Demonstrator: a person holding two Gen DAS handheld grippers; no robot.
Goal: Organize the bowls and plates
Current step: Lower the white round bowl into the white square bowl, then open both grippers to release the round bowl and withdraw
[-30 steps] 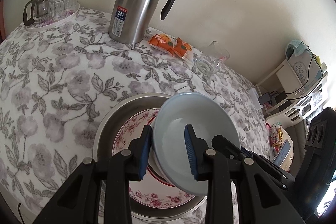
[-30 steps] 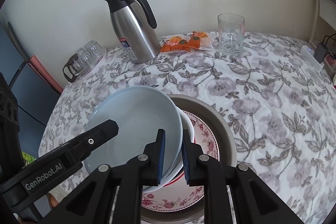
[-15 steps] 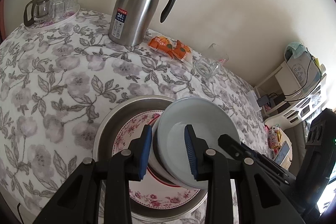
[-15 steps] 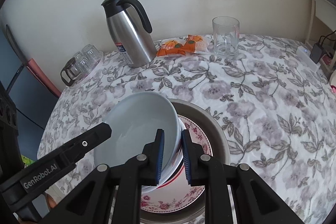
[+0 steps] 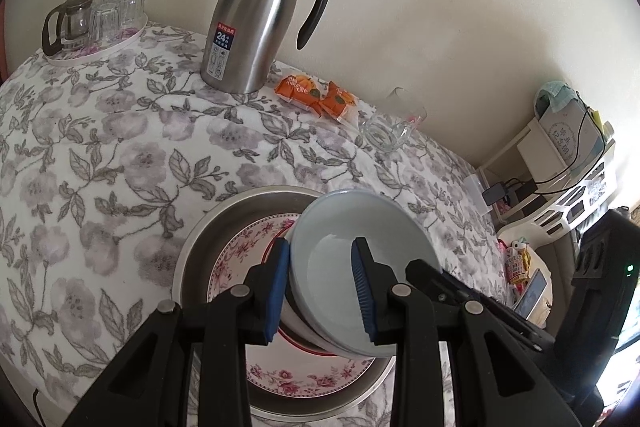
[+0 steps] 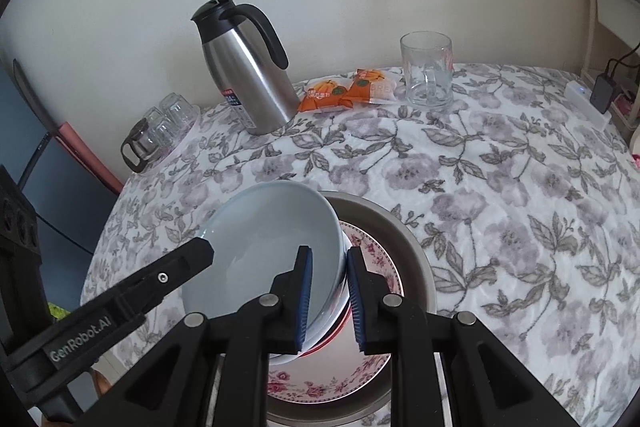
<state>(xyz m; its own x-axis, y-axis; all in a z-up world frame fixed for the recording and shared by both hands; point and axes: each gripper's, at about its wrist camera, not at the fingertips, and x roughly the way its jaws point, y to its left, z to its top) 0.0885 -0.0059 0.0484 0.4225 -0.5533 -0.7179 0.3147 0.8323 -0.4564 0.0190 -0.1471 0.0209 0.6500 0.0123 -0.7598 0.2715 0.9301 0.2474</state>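
- While both grippers meet at one blue-grey bowl (image 5: 362, 259), the bowl sits tilted on a stack of smaller bowls, on a floral plate (image 5: 240, 259) inside a steel basin (image 5: 208, 227) at the near edge of the desk (image 5: 120, 155).
- Left gripper (image 5: 322, 289): its blue-padded fingers (image 5: 278, 291) pinch the stack's left side, one pad against the outer walls, the other inside the blue-grey bowl.
- Right gripper (image 6: 326, 301): its fingers (image 6: 304, 301) straddle the bowl's right rim, one pad inside on the bowl's inner face and one outside; the gap is narrow, and whether the outer pad presses the wall cannot be told.
- In the right wrist view, one finger of the left gripper reaches in from the left and its tip lies over the bowl's near-left rim.
- Far side of the desk, left to right: a tray of upturned glasses (image 5: 108, 13) with a small glass pot, a steel thermos jug (image 5: 256, 19) with a black handle, two orange snack packets (image 5: 316, 99), and a clear glass mug (image 6: 427, 75).
- A flowered cloth covers the desk.
- Right of the desk stands a white shelf (image 5: 560, 163) with cables.
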